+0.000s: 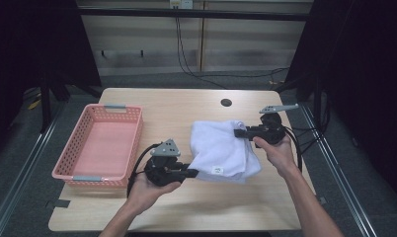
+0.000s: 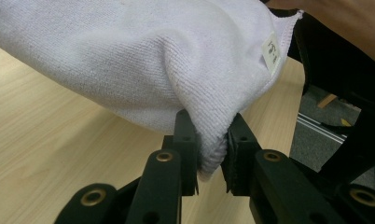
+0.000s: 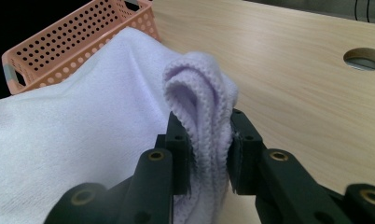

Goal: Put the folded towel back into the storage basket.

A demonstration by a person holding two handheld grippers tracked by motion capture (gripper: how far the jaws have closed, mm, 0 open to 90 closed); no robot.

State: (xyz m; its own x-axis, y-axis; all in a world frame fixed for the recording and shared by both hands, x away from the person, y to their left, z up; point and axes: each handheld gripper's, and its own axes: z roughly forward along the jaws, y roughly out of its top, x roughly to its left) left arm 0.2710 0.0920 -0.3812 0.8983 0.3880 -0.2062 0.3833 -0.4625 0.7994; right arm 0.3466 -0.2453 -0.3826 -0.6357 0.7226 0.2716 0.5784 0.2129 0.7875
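Note:
A white towel with a small label hangs folded between both grippers, just above the wooden table. My left gripper is shut on the towel's near left corner; in the left gripper view the cloth is pinched between the jaws at my left gripper. My right gripper is shut on the far right corner; in the right gripper view a bunched fold of the towel sits clamped between the jaws at my right gripper.
A pink perforated basket stands empty on the table's left side, and its corner shows beyond the towel in the right gripper view. A round cable hole lies at the table's far middle. Dark curtains flank the table.

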